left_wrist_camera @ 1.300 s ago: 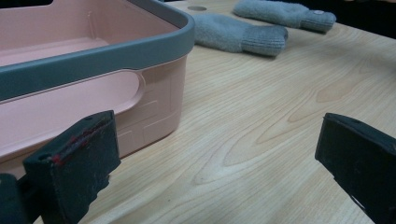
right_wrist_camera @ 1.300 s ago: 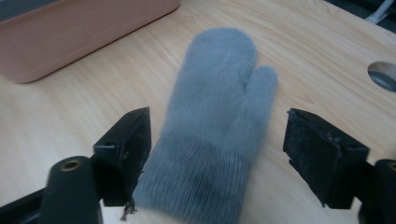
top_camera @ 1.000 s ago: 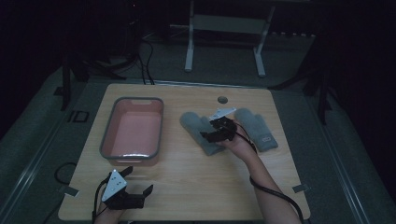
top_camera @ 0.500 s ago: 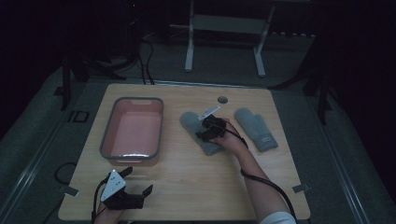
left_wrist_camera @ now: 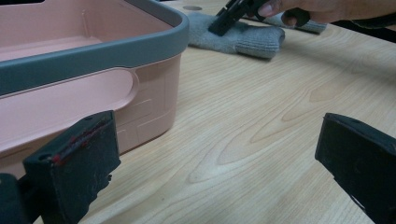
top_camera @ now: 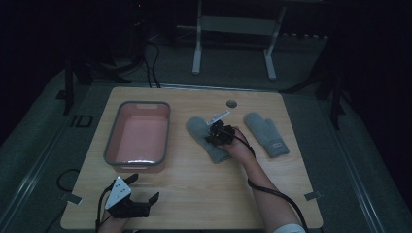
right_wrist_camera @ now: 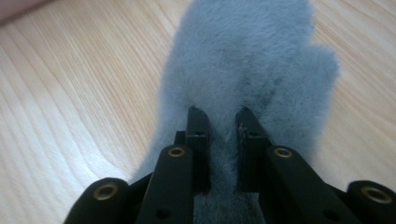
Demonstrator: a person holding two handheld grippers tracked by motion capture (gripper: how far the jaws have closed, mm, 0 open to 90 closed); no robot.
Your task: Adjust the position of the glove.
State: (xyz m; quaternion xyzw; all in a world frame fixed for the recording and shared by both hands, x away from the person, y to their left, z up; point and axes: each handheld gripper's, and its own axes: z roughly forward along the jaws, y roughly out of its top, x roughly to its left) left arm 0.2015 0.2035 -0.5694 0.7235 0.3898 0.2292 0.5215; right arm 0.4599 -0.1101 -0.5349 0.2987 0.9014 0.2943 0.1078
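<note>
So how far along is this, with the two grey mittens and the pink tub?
Nothing looks finished yet: the pink tub holds nothing, and both mittens lie on the table. In hand: the right hand-held gripper has just closed and pinches a fold of the nearer mitten. The left hand-held gripper waits open by the table's near edge. Probably left: lifting that mitten into the tub, then the second mitten.

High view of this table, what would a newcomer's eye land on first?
First the right gripper at the table's middle, its fingers pinching a fold of the nearer grey mitten. Left of it stands a pink tub with a grey rim, and a second grey mitten lies to the right. The left gripper rests open at the near left edge.
</note>
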